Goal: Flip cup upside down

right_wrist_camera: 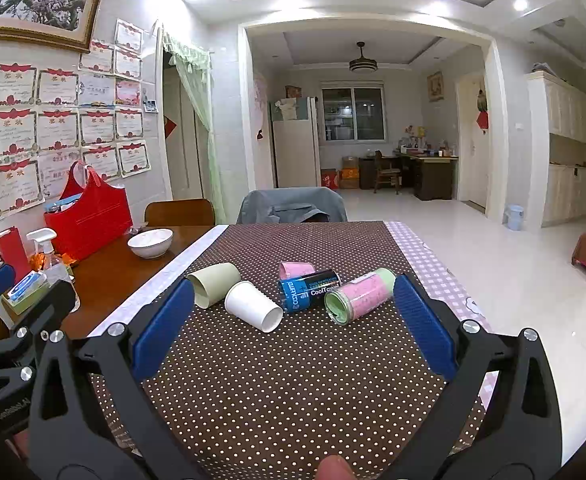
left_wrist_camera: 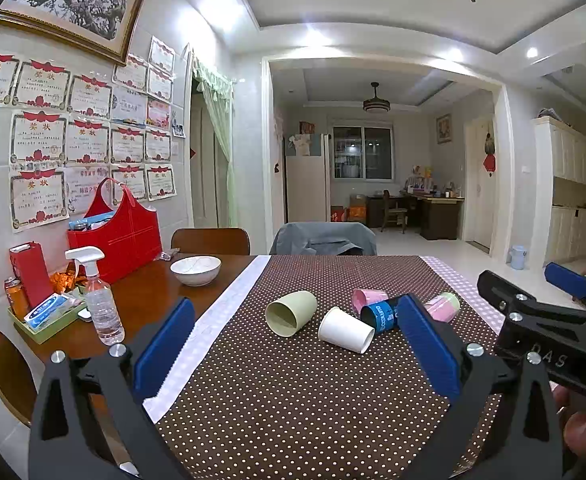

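— What is shown from the left wrist?

— The left tongs (left_wrist_camera: 293,344) are held spread wide and empty above the dotted cloth on the surface (left_wrist_camera: 313,400). Five cups lie on their sides ahead: a pale green cup (left_wrist_camera: 291,313), a white paper cup (left_wrist_camera: 345,330), a blue-and-black cup (left_wrist_camera: 381,314), a small pink cup (left_wrist_camera: 368,299) behind it, and a pink-and-green cup (left_wrist_camera: 443,306) partly hidden by the right-hand finger. None is touched.

— And from the right wrist?

— The right tongs (right_wrist_camera: 293,312) are likewise released and hold nothing. The white paper cup (right_wrist_camera: 255,306) lies nearest the middle of the gap, mouth toward the camera; the pink-and-green cup (right_wrist_camera: 360,295) lies just beside the right finger. The green and white cups appear to touch, though that cannot be told for certain.

— How should the step be done well?

— One cup should be chosen, probably the white one, and approached low so the wall is caught across its width. Paper is likely to crush, so a gentle squeeze is advised. Neighbours should be kept clear, since cups on their sides can be expected to roll. The mouth should then be turned down and set flat.
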